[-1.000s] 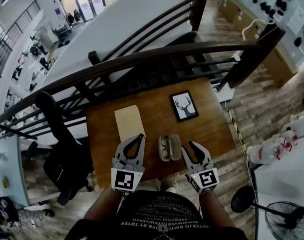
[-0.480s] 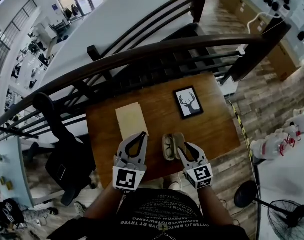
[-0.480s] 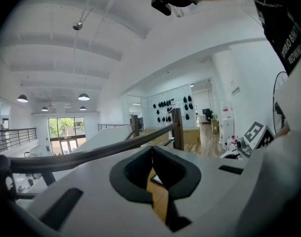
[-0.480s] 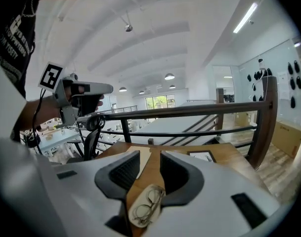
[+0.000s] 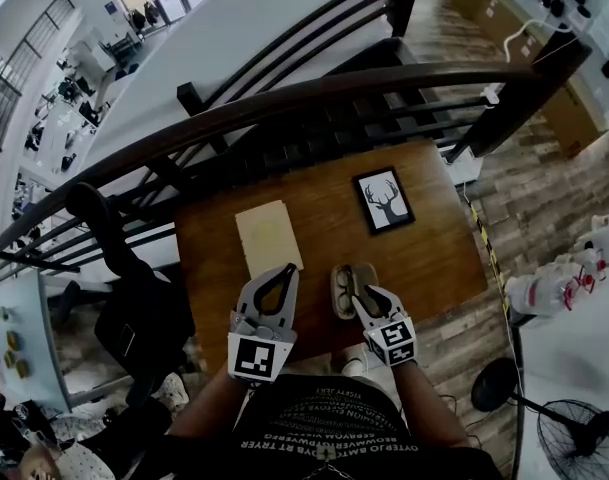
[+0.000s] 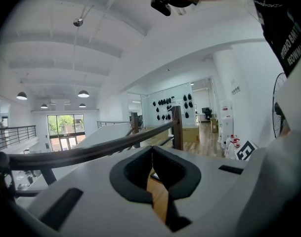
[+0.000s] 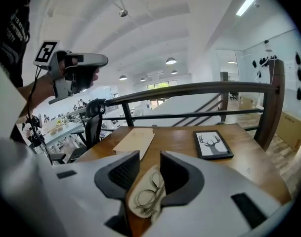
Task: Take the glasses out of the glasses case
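Note:
An open beige glasses case (image 5: pixel 340 292) lies near the front edge of the wooden table (image 5: pixel 434 258). Thin wire-framed glasses (image 7: pixel 149 194) rest inside the case (image 7: pixel 140 201). My right gripper (image 5: pixel 362 290) is open and hovers over the case's right half. In the right gripper view the case shows in the gap between its jaws (image 7: pixel 149 162); whether it touches the case I cannot tell. My left gripper (image 5: pixel 287 271) is shut on nothing, held above the table left of the case. In its own view its tips (image 6: pixel 151 149) meet, pointing toward the railing.
A framed deer picture (image 5: pixel 384 200) lies at the table's far right and a beige envelope (image 5: pixel 268 236) at its far left. A dark curved railing (image 5: pixel 314 98) runs behind the table. A black office chair (image 5: pixel 134 308) stands to the left, a fan (image 5: pixel 574 433) at lower right.
My right gripper has moved left and forward from beside the case to over its right half. The left gripper has stayed about where it was.

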The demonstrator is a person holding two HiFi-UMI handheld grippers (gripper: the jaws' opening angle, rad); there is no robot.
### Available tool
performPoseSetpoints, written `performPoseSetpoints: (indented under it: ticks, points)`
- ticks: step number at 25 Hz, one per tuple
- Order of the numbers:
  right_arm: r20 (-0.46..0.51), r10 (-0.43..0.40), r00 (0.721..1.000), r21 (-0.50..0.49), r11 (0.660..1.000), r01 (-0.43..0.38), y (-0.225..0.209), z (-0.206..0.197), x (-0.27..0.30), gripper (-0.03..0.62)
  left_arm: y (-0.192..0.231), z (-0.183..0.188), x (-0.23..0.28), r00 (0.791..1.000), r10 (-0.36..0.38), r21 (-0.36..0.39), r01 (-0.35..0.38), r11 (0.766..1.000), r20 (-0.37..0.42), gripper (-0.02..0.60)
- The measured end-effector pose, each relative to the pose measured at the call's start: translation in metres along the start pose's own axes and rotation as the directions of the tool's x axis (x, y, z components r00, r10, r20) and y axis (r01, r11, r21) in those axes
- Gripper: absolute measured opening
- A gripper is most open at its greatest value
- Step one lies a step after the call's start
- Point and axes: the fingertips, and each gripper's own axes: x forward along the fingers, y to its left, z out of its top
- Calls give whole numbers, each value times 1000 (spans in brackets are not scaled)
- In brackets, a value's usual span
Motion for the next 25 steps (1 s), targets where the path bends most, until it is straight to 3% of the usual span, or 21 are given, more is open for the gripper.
performPoseSetpoints:
  ticks: [12,25]
  points:
    - [-139,18,990,47,999,-11,-4,-49,37,127,7,-6,-1,1000,1,-10,-1,1000,-4,28]
    - [-294,-3,956,95,995,32,-13,-86,66,132,16,-18,-8,1000,10,-24,-10,1000,-23,28]
